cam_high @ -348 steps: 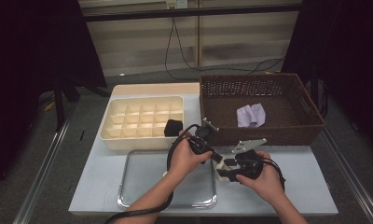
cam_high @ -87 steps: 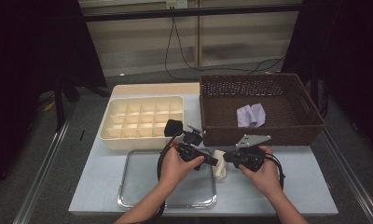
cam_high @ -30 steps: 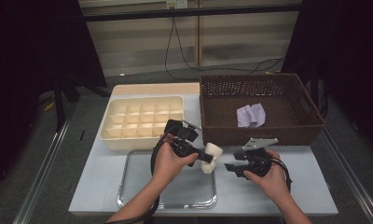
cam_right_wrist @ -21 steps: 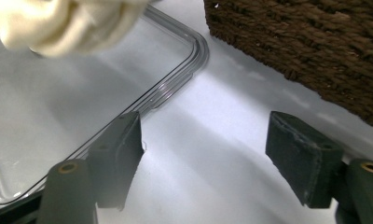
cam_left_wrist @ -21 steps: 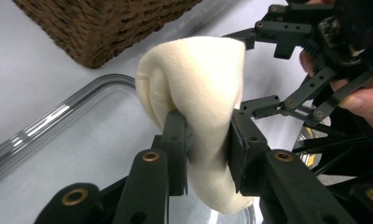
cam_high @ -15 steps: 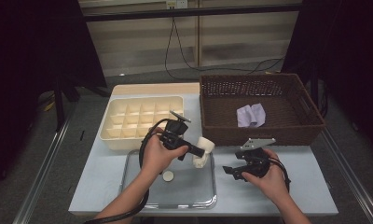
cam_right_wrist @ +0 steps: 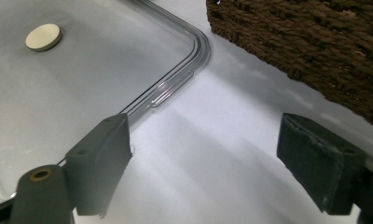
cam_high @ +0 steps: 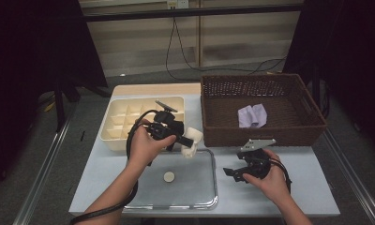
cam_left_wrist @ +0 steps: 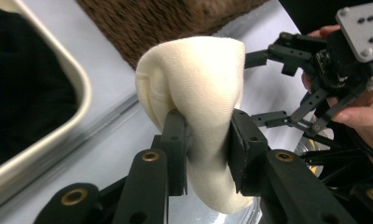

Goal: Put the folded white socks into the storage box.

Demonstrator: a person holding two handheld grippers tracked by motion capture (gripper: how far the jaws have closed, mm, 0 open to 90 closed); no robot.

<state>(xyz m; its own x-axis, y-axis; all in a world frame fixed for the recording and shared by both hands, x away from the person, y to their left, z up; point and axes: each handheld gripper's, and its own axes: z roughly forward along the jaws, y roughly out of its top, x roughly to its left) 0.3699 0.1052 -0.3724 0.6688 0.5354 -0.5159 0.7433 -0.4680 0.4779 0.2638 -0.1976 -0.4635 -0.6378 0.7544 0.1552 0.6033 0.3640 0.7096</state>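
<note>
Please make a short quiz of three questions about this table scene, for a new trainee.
1. True or false: the left claw is shut on the cream sock.
2. What lies inside the metal tray? A) a small round cream disc, B) a purple cloth, C) a black cable.
3. Fill in: the right claw is ____, with nothing between its jaws.

Key
1. True: in the left claw's view both jaws press into the sock.
2. A: the disc lies on the tray floor, while the purple cloth lies in the wicker basket.
3. Open: its jaws have just been opening and stand wide apart over the bare table.
</note>
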